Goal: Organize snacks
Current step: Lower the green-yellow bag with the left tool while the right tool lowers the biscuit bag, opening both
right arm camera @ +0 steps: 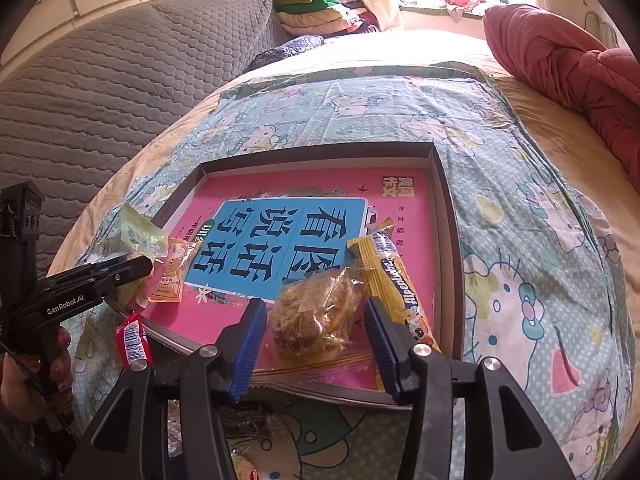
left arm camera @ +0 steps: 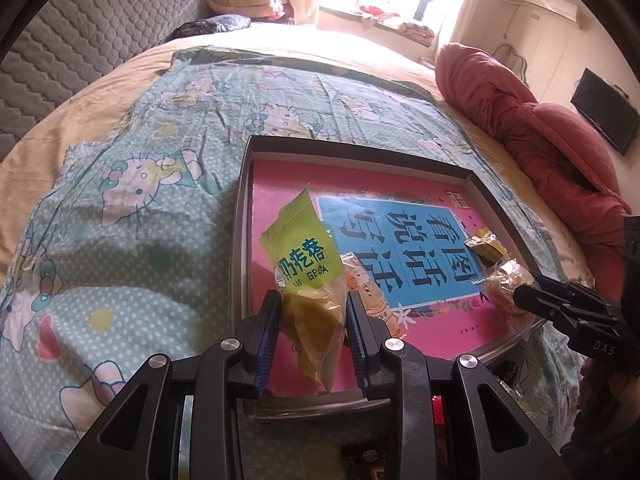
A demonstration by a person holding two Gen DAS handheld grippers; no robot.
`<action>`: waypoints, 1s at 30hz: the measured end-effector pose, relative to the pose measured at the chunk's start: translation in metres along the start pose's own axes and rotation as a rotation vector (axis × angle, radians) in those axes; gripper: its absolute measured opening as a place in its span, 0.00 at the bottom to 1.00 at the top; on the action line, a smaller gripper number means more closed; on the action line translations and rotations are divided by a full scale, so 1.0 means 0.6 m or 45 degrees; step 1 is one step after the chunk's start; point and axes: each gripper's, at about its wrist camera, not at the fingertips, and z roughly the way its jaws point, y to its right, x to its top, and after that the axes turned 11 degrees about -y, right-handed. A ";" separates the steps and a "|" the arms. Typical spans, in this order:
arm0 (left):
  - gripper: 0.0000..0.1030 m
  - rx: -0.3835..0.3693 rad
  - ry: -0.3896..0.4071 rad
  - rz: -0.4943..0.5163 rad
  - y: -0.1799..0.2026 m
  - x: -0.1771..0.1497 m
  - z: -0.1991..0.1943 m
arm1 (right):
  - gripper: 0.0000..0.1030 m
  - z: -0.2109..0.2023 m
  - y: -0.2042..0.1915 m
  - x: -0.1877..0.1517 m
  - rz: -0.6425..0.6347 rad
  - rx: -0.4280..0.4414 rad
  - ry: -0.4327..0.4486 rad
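Black two-finger left gripper (left arm camera: 314, 312) with blue ribbed pads stands closest in the left wrist view, clamped on the lower clear half of a lime-green snack packet with blue lettering (left arm camera: 306, 264); the packet rises between the fingers and hangs over the near left corner of a shallow grey cardboard box tray (left arm camera: 239, 216) lined with a pink and blue printed book cover (left arm camera: 400, 256). That tray rests on a teal cartoon-cat bedsheet (left arm camera: 140, 160) spread over a bed. Inside the tray, just right of the green packet, lies a small orange snack packet with a cartoon figure (left arm camera: 370, 288). Toward the tray's near right corner, the black right gripper (right arm camera: 316, 322) has its blue pads standing clear on both sides of a round golden pastry in clear wrap (right arm camera: 316, 312); its jaws are parted, and the pastry rests on the tray floor between them without being pinched. Touching the pastry on its right side lies a long yellow snack bar wrapper (right arm camera: 394, 276), angled toward the tray's right wall. Outside the tray, beside its near left edge, a small red wrapped candy with a barcode (right arm camera: 133, 340) lies on the sheet. Beyond the tray, at the bed's far right, sits a bunched red quilt (right arm camera: 560, 64).
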 end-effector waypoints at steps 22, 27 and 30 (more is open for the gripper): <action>0.33 -0.036 -0.023 -0.001 0.001 0.002 0.002 | 0.49 0.008 -0.005 0.002 -0.038 -0.067 0.008; 0.40 -0.048 -0.023 -0.005 0.000 0.003 0.001 | 0.49 0.002 -0.005 0.004 -0.031 -0.050 0.019; 0.41 -0.050 -0.021 -0.004 0.001 0.003 -0.001 | 0.50 -0.001 -0.003 0.005 -0.021 -0.045 0.025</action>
